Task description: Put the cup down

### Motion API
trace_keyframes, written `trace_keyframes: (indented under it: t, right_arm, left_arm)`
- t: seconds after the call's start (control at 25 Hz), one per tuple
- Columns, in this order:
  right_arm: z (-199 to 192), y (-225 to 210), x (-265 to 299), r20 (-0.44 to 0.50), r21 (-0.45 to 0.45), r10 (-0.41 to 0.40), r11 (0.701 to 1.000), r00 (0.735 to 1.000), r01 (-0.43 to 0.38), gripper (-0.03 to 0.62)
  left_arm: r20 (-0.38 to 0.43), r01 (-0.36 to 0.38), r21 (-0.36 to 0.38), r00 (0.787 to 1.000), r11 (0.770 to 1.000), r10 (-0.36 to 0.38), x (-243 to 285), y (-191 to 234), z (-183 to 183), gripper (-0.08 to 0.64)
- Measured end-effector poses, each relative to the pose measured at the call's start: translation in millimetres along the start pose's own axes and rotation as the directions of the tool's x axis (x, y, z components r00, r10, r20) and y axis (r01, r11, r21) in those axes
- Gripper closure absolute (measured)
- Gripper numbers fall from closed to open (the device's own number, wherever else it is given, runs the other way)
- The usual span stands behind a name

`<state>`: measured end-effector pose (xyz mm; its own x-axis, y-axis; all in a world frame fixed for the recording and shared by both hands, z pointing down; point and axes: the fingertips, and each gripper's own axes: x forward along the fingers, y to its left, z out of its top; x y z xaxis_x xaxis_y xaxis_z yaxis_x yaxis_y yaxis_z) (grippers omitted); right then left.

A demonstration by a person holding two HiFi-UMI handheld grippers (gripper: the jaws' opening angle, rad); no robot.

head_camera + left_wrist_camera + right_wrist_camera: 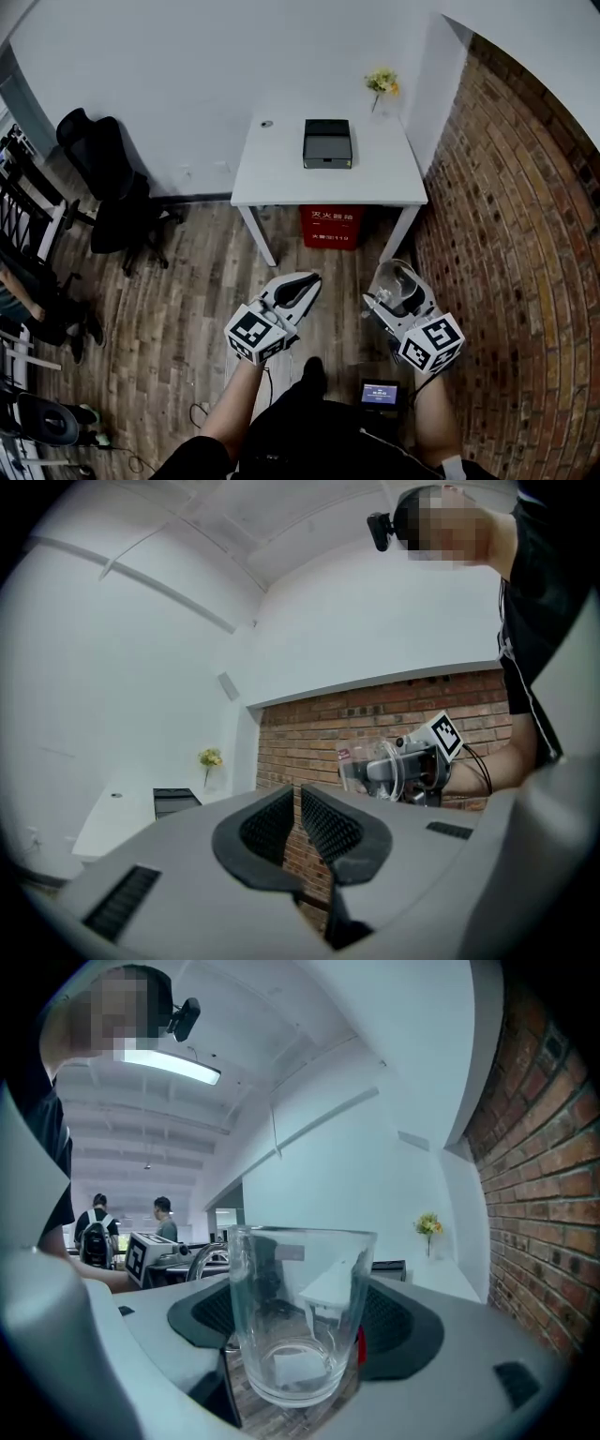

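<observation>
Ceiling light (173,1065) only in right gripper view | right claw (305,1326) grips cup (298,1274) | left claw (298,819) closed

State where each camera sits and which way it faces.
Head view: on the head, facing steeply down at white table and floor; forearms, left gripper, right gripper show.
Left gripper view: along its shut, empty jaws toward the brick wall; torso shows.
Right gripper view: along jaws gripping the glass cup, toward the table; arm shows.
All three share the table.
</observation>
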<state>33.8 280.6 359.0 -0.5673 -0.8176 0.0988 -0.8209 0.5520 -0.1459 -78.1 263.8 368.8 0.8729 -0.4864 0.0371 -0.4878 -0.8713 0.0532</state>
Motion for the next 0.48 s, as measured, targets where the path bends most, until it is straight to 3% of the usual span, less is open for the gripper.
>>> trace_keyframes:
  t: [0.48]
  right_arm:
    - [15.4, -36.0, 92.9, -0.024, -0.011, -0.042, 0.999, 0.999, 0.042, 0.216]
  left_arm:
    - [0.013, 0.037, -0.01, 0.999, 0.999, -0.037, 36.1, 100.1, 5.2, 0.546]
